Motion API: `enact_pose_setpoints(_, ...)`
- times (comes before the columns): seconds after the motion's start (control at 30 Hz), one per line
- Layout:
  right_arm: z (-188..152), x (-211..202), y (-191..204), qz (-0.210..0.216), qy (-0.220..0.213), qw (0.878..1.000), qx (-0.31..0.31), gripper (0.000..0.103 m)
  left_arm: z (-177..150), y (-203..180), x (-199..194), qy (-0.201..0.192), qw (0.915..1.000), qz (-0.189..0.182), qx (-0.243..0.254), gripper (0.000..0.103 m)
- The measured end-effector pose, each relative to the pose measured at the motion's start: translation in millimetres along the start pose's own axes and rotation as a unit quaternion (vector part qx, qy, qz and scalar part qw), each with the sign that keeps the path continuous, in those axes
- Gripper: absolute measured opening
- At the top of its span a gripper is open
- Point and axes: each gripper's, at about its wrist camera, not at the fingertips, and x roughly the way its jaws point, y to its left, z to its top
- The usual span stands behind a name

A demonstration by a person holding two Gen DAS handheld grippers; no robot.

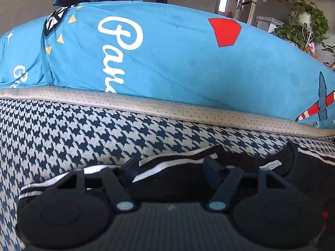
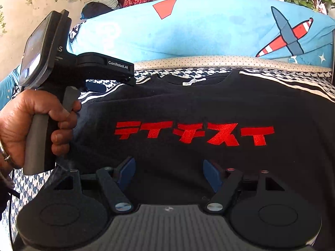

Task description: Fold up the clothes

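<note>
A black T-shirt (image 2: 188, 104) with red lettering lies flat, front up, on a houndstooth cover; white stripes run along its shoulders. My right gripper (image 2: 169, 173) hovers open over the shirt's lower front, with nothing pinched between its blue pads. A hand (image 2: 37, 123) holds my left gripper (image 2: 102, 86) at the shirt's left shoulder. In the left wrist view the left gripper (image 1: 170, 166) has its jaws apart over the striped sleeve of the T-shirt (image 1: 178, 179); the cloth lies under and between them, and the pads do not press on it. The collar label (image 1: 270, 164) shows to the right.
The houndstooth cover (image 1: 83, 129) ends in a beige dotted band (image 1: 146, 102). Behind it rises a blue quilt (image 1: 167, 52) with white script, a red patch and a plane print. Potted plants (image 1: 303, 27) and a fridge (image 1: 247, 2) stand at the far right.
</note>
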Motion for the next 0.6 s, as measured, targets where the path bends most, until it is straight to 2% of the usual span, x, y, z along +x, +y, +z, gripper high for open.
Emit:
enact_pose_setpoints(0.17,0.2,2.2,1.6,-0.002,0.000,1.000,-0.005,0.072,4.7,-9.3,13.1,0.010,0.9989,-0.009,0.046,0.073)
enact_pose_setpoints(0.3,-0.2,3.3,2.2,-0.002,0.000,1.000,-0.009,0.072,3.3,-16.1,24.1,0.022,0.9965,-0.034,0.073,0.082)
enact_pose_setpoints(0.4,0.3,5.1,2.3,-0.002,0.000,1.000,-0.013,0.072,0.6,-27.4,29.2,0.025,0.9929,-0.039,0.109,0.086)
enact_pose_setpoints(0.5,0.3,6.5,3.3,-0.004,0.000,1.000,-0.017,0.072,-2.8,-33.8,32.5,0.016,0.9894,-0.039,0.139,0.086)
enact_pose_setpoints(0.6,-0.1,7.1,3.9,-0.004,0.000,1.000,-0.018,0.072,-3.3,-30.9,34.1,0.004,0.9893,-0.053,0.136,0.078)
